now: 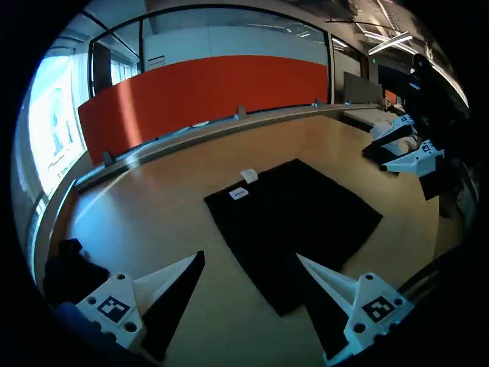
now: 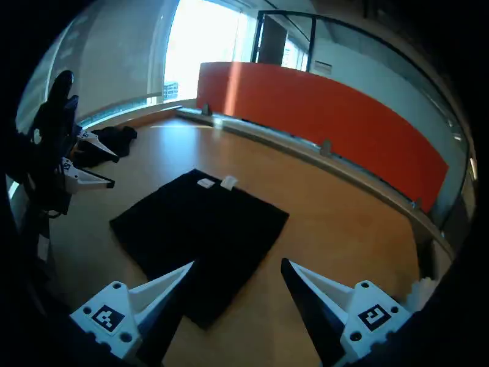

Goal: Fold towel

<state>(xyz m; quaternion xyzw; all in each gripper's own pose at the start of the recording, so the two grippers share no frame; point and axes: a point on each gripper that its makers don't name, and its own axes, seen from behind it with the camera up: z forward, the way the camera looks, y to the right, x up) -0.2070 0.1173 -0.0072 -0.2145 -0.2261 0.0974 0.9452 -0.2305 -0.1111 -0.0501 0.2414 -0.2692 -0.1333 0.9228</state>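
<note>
My view: light wooden desk (image 1: 159,202); black towel (image 1: 293,226) spread flat on it, two white tags (image 1: 238,193) at its far edge; crumpled dark cloth (image 2: 116,139) lying well apart.

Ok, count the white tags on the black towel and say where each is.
2. The first tag lies on the black towel by its far edge; the second tag sticks out just past that edge. Others could be hidden underneath.

No legible text anywhere; white tags (image 1: 239,193) on the black towel (image 1: 299,232) too small.
</note>
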